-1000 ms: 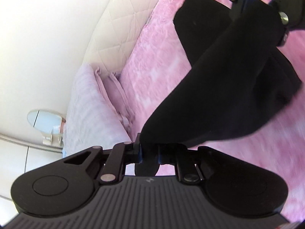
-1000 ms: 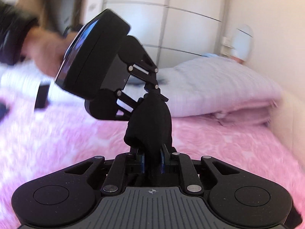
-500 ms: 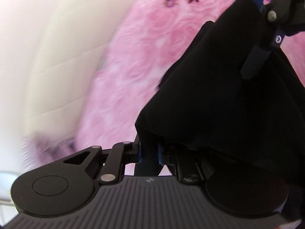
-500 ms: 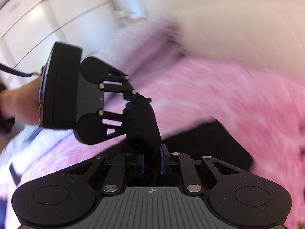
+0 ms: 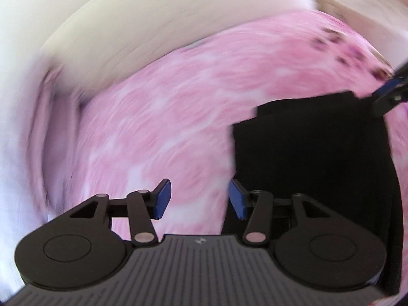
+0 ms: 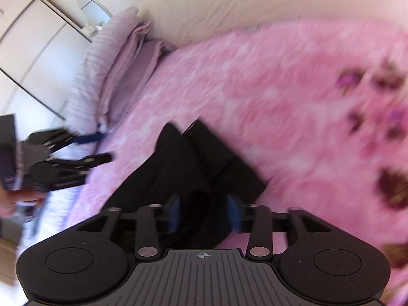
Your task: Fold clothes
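A black garment (image 5: pixel 308 168) lies folded on the pink bedspread (image 5: pixel 165 127), to the right of my left gripper (image 5: pixel 199 199). That gripper's jaws are opening, and only bedspread shows between its blue pads (image 5: pixel 162 199). In the right wrist view the garment (image 6: pixel 204 153) spreads out just ahead of and under my right gripper (image 6: pixel 204 213). Its jaws are opening too; black cloth shows in the gap, but the pads do not press on it. The left gripper (image 6: pixel 100 146) hovers at the garment's left side, and a right fingertip (image 5: pixel 387 97) sits at its far corner.
A lilac folded duvet (image 6: pixel 102 63) lies at the head of the bed against a cream padded headboard (image 6: pixel 209 5). White wardrobe doors (image 6: pixel 25 40) and a round mirror (image 6: pixel 91 5) stand behind. A person's hand (image 6: pixel 15 201) holds the left gripper. Dark flower prints (image 6: pixel 392 186) mark the bedspread.
Both grippers were shut on the hanging black garment; now both have opened and the garment lies on the bed. Both hands swung down and rolled.
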{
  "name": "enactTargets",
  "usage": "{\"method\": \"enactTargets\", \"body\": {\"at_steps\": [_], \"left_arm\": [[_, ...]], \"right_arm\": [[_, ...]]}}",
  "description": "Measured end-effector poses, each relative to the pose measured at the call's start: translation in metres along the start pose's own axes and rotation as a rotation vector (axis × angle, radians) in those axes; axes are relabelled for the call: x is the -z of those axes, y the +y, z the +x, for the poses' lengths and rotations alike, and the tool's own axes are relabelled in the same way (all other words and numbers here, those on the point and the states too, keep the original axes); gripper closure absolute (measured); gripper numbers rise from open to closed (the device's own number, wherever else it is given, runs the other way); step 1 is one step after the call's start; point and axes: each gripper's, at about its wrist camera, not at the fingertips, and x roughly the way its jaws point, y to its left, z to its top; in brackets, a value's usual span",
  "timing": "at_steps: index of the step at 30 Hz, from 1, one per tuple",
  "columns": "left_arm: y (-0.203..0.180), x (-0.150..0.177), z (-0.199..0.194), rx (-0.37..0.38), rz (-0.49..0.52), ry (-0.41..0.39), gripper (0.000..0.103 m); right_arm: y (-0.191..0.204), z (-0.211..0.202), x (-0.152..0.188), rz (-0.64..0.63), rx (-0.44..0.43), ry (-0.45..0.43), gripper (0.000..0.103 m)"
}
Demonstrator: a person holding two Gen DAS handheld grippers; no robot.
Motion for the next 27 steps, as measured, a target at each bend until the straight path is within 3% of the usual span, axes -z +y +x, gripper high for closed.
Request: {"method": "enactTargets", "body": {"at_steps": [2, 5, 13, 15, 18, 19, 20, 21, 24, 27], "left_arm": [[0.006, 0.016, -0.008, 0.001, -0.103, 0.018, 0.057], [-0.009, 0.045, -0.018, 0.016, -0.176, 0.048, 0.057], [-0.072, 0.123, -0.053, 0.059, -0.326, 0.113, 0.059], [-0.096, 0.138, -0.055, 0.055, -0.333, 0.115, 0.067], [-0.126, 0.149, -0.055, 0.035, -0.304, 0.112, 0.088], [-0.131, 0.148, -0.055, 0.035, -0.296, 0.112, 0.098], [-0.134, 0.146, -0.055, 0.037, -0.291, 0.110, 0.101], [-0.136, 0.143, -0.056, 0.038, -0.284, 0.107, 0.102], [-0.137, 0.139, -0.063, 0.044, -0.283, 0.069, 0.099], [-0.136, 0.139, -0.066, 0.041, -0.296, 0.038, 0.083]], "right_arm": [[0.012, -0.002, -0.009, -0.076, 0.021, -0.043, 0.057], [0.032, 0.018, -0.024, -0.185, -0.007, -0.037, 0.057], [0.033, 0.119, -0.050, -0.259, -0.029, 0.224, 0.057], [0.029, 0.133, -0.055, -0.274, -0.057, 0.263, 0.057], [0.023, 0.147, -0.062, -0.269, -0.100, 0.318, 0.058], [0.021, 0.149, -0.065, -0.256, -0.115, 0.334, 0.064], [0.019, 0.150, -0.067, -0.243, -0.124, 0.344, 0.085], [0.018, 0.149, -0.069, -0.235, -0.133, 0.351, 0.091], [0.024, 0.129, -0.076, -0.280, -0.151, 0.314, 0.096], [0.013, 0.113, -0.079, -0.256, -0.117, 0.258, 0.096]]}}
